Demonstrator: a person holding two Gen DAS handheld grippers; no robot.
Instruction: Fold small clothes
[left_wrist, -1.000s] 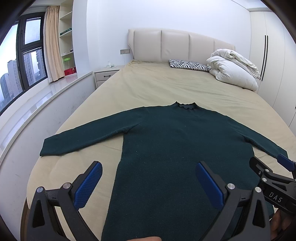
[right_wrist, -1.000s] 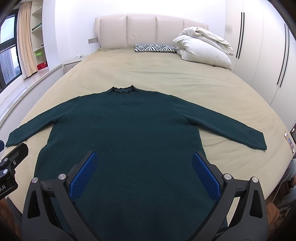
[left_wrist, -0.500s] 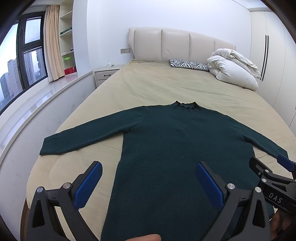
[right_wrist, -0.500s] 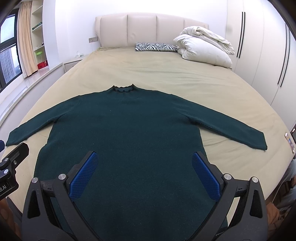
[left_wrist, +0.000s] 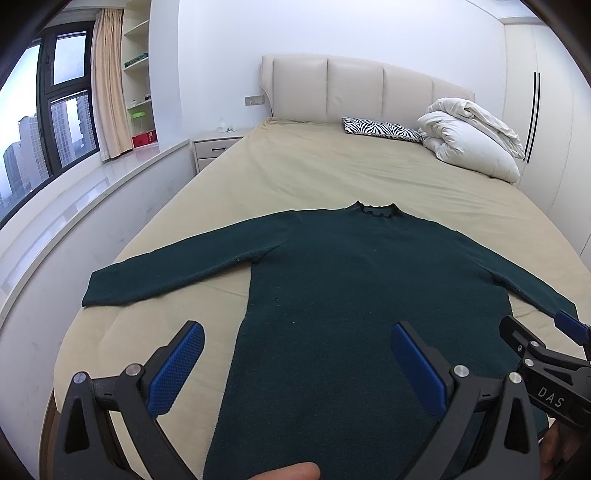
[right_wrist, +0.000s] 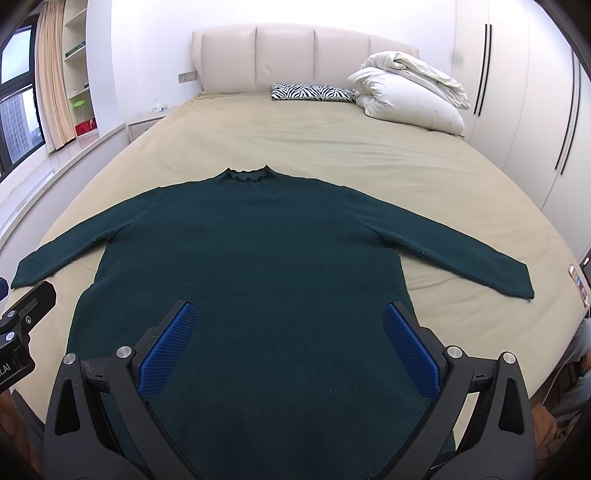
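A dark green long-sleeved sweater (left_wrist: 354, 295) lies flat on the beige bed (left_wrist: 332, 173), collar away from me and both sleeves spread out; it also shows in the right wrist view (right_wrist: 258, 251). My left gripper (left_wrist: 295, 354) is open and empty, held above the sweater's lower left part. My right gripper (right_wrist: 288, 339) is open and empty above the sweater's lower middle. The right gripper's side shows at the right edge of the left wrist view (left_wrist: 546, 365). The sweater's hem is hidden below both grippers.
A zebra-print pillow (left_wrist: 380, 129) and a folded white duvet (left_wrist: 469, 140) lie at the head of the bed by the padded headboard (left_wrist: 351, 92). A white window ledge (left_wrist: 74, 206) and nightstand (left_wrist: 214, 147) stand on the left, wardrobes (right_wrist: 535, 110) on the right.
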